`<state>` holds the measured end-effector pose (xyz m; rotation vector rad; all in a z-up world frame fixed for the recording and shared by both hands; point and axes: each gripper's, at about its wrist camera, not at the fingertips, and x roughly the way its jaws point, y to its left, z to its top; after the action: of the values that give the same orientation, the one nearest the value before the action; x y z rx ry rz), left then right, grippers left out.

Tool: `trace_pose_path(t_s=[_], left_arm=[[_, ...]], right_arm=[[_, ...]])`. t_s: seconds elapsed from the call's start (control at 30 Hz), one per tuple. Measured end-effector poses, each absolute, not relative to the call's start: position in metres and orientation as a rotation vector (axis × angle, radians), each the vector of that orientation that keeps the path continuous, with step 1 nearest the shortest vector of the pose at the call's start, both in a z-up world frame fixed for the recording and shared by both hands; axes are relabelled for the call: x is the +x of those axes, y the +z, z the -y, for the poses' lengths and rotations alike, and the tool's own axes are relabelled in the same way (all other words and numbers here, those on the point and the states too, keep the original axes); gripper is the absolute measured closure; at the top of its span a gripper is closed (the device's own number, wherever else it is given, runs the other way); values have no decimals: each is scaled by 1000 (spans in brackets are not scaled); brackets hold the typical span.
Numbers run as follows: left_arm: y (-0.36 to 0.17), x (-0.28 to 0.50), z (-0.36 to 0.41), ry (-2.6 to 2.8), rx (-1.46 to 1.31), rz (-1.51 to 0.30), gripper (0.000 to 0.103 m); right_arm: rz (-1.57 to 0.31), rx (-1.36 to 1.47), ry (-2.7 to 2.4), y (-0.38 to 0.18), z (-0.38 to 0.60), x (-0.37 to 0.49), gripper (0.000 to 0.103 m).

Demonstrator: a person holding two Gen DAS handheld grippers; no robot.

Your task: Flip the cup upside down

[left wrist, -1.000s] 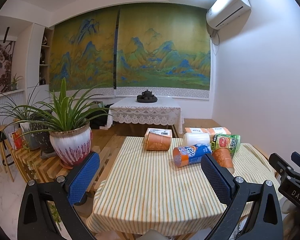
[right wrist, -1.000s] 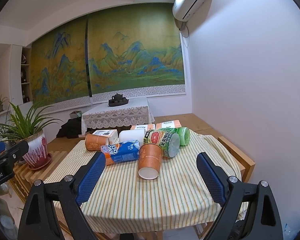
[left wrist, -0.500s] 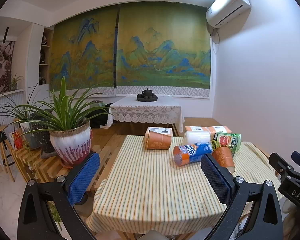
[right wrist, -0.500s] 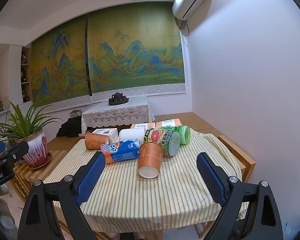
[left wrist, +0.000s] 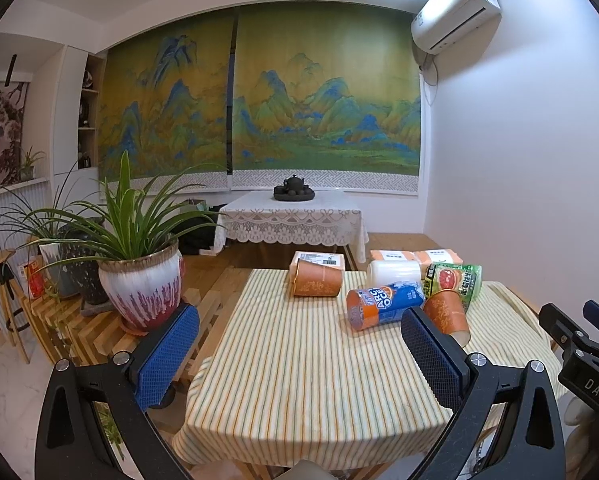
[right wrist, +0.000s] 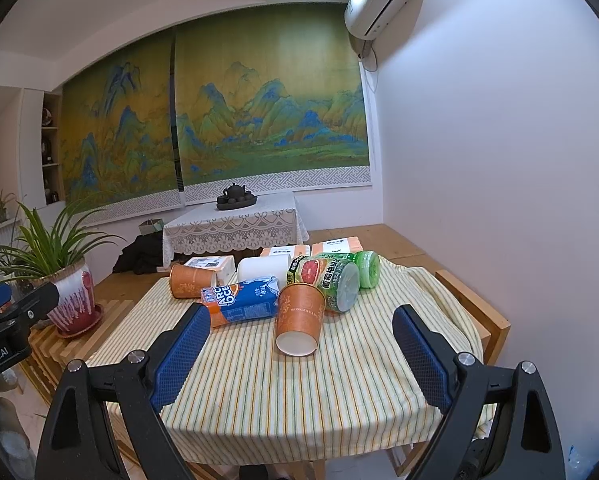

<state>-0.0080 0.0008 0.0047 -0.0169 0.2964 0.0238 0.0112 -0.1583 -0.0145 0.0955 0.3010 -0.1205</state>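
Note:
An orange paper cup (right wrist: 300,317) lies on its side on the striped tablecloth (right wrist: 259,380), its white open mouth toward me; it also shows in the left wrist view (left wrist: 445,314), partly hidden by my finger. A second orange cup (left wrist: 316,278) lies on its side at the table's far left, also seen in the right wrist view (right wrist: 190,281). My right gripper (right wrist: 299,356) is open and empty, in front of the near cup. My left gripper (left wrist: 299,354) is open and empty over the table's near left part.
A blue-orange packet (right wrist: 241,301), a green grapefruit can (right wrist: 326,283), a green bottle (right wrist: 363,268), a white roll (right wrist: 261,269) and boxes (left wrist: 319,259) crowd the table's far side. A potted plant (left wrist: 139,276) stands on a wooden rack at left. The wall is at right.
Both grippers have edged slightly forward toward the table; the objects sit a little higher and nearer in the views. Nothing on the table moved.

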Motion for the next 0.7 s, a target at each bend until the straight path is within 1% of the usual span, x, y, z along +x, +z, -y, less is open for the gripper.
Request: trace_pose_path(t_s=[0.7], left_arm=[[4, -4, 0, 15, -11, -304, 1]], right_arm=[[-314, 95, -114, -17, 156, 14, 13]])
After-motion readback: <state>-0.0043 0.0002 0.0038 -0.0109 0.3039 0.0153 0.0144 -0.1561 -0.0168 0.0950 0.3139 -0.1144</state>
